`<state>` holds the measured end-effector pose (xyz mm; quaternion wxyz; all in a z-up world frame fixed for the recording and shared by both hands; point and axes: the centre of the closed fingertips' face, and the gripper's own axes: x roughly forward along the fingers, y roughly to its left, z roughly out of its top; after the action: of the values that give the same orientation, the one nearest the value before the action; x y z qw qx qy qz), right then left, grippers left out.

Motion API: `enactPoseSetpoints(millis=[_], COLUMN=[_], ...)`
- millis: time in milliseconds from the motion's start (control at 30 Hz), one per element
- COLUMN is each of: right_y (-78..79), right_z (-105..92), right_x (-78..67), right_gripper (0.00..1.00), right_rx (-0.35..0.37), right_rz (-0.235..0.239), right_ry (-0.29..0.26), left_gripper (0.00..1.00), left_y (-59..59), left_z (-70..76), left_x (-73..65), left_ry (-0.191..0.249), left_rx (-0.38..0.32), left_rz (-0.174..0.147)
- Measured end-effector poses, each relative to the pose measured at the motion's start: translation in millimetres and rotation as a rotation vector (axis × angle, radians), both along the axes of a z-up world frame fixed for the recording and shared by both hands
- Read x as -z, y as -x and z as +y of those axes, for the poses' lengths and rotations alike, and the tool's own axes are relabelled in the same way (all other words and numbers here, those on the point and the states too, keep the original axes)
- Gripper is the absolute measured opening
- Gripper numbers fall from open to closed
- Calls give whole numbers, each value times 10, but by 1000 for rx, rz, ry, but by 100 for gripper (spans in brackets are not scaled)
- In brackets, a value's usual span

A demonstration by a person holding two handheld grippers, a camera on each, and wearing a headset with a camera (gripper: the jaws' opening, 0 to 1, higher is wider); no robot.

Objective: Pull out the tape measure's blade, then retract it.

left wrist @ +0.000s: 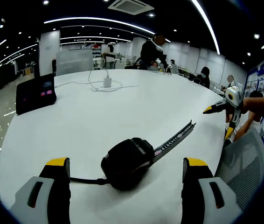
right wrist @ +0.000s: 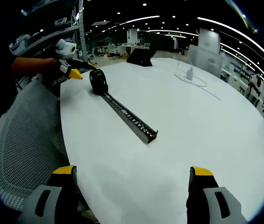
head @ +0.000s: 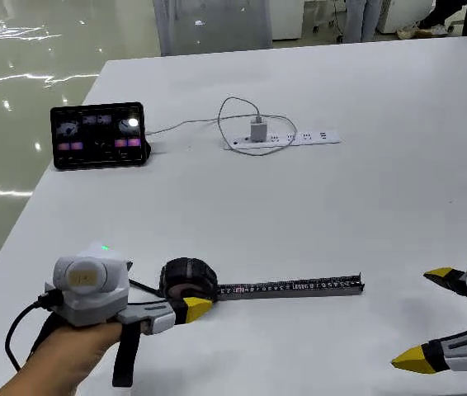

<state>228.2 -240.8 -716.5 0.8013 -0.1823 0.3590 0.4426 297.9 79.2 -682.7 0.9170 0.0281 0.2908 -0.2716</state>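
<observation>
- Tape measure [head: 189, 280] lies on the tabletop [head: 316, 206], blade [head: 295, 287] out; its numbers are too small to read.
- Left tongs [left wrist: 126, 162] are wide open around it.
- Right tongs [head: 422, 316] are open, empty, partly cut off.

Tabletop [head: 382, 190]: plain white.
Tape measure case [head: 189, 279]: black, with a dull reddish round face.
Blade [head: 291, 287]: dark, fine white graduations, a few red marks next to the case.
Left tool [left wrist: 126, 163], at the case: light grey body, yellow tips, green light on top.
Right tool [head: 423, 316], past the blade's end from the case: same grey and yellow.
Tablet [head: 99, 135], far behind the case: black frame, dark screen with pink and white patches.
Power strip [head: 299, 139]: white.
</observation>
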Motion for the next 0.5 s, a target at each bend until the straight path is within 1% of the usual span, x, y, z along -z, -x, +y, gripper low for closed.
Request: enactPoseSetpoints(millis=[100,133,167,233,300,367,500], right_y=[-37,-46,-59,-87,-110,-131,-184], right_z=[11,17,22,25,32,39,21], right_x=[0,-3,-6,-6,-7,-7,6], right_gripper=[99,99,99,99,99,99,99], right_rx=[-27,-33,-39,-49,-60,-79,-110], right_rz=[6,5,3,2,2,1,5], right_ry=[15,18,22,36,47,60,86], left_gripper=[99,99,99,99,99,99,99], left_y=[-63,-85,-114,-148,-183,-192,-216], left_z=[-57,-55,-36,-40,-46,-67,-94], left_x=[-25,-27,-32,-41,-45,-41,-31], left_ry=[-5,-15,-36,-43,-31,-28,-42], left_rx=[-2,-8,-20,-33,-50,-56,-70], left_rz=[-13,-19,-31,-33,-30,-28,-33])
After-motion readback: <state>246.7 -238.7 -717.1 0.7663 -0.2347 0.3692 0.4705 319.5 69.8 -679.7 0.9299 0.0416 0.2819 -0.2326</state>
